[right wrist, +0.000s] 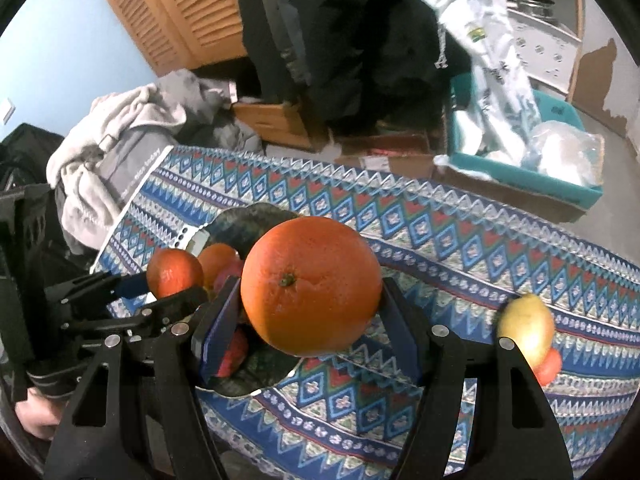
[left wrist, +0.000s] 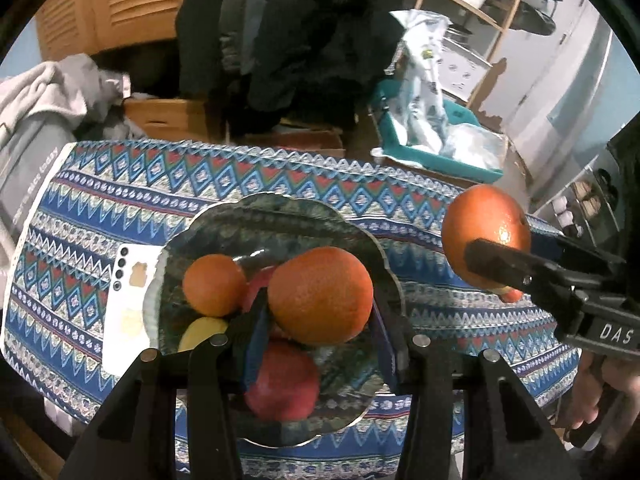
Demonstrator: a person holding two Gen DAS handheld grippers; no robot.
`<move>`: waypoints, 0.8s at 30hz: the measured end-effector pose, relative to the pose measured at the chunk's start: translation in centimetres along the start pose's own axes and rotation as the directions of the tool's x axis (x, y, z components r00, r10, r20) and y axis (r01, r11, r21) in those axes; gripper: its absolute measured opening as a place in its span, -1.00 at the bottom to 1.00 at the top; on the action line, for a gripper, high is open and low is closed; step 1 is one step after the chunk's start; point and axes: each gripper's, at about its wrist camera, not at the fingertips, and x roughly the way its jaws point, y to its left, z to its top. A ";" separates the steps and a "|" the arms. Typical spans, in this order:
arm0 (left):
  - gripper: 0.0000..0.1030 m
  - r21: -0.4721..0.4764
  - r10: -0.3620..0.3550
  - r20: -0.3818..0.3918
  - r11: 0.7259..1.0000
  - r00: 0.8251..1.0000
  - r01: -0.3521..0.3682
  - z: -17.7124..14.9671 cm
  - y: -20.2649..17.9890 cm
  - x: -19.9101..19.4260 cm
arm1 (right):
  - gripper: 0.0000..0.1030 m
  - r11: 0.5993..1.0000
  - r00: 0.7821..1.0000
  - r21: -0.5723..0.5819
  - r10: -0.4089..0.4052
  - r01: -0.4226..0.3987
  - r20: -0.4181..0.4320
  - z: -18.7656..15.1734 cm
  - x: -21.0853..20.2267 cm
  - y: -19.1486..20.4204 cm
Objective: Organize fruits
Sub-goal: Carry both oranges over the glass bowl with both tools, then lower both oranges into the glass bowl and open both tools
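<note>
Left wrist view: left gripper [left wrist: 320,320] pinching a round orange [left wrist: 320,294] between its fingers, held above a dark scalloped glass plate [left wrist: 280,216] on the bench under a blue patterned cloth [left wrist: 160,184]. Counted on the plate: one smaller orange [left wrist: 214,285], two red fruits [left wrist: 282,380] partly hidden, one yellow fruit [left wrist: 202,334] at the near left rim. White phone [left wrist: 126,308] flat beside the plate's left edge. At right, right gripper [left wrist: 486,256] seen from the side, fingers clamped on a second large orange [left wrist: 486,228], off the plate's right side.

Right wrist view: right gripper [right wrist: 310,304] fingers spread only as wide as the large orange [right wrist: 310,284] pinched between them, stem end turned toward the camera, slightly left; round, so no clear long axis. Plate [right wrist: 256,212] behind and left. Left gripper [right wrist: 176,280] at left with its orange [right wrist: 174,272]. On the cloth at right, one yellow-green pear-shaped fruit [right wrist: 526,328] touching one small red fruit [right wrist: 550,366].
</note>
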 end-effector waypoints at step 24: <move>-0.07 -0.099 0.023 -0.138 0.994 0.990 -0.037 -1.8 5.9 4.3 | 0.34 0.997 0.978 -0.071 0.023 -0.039 -0.209 -2.7 8.3 4.0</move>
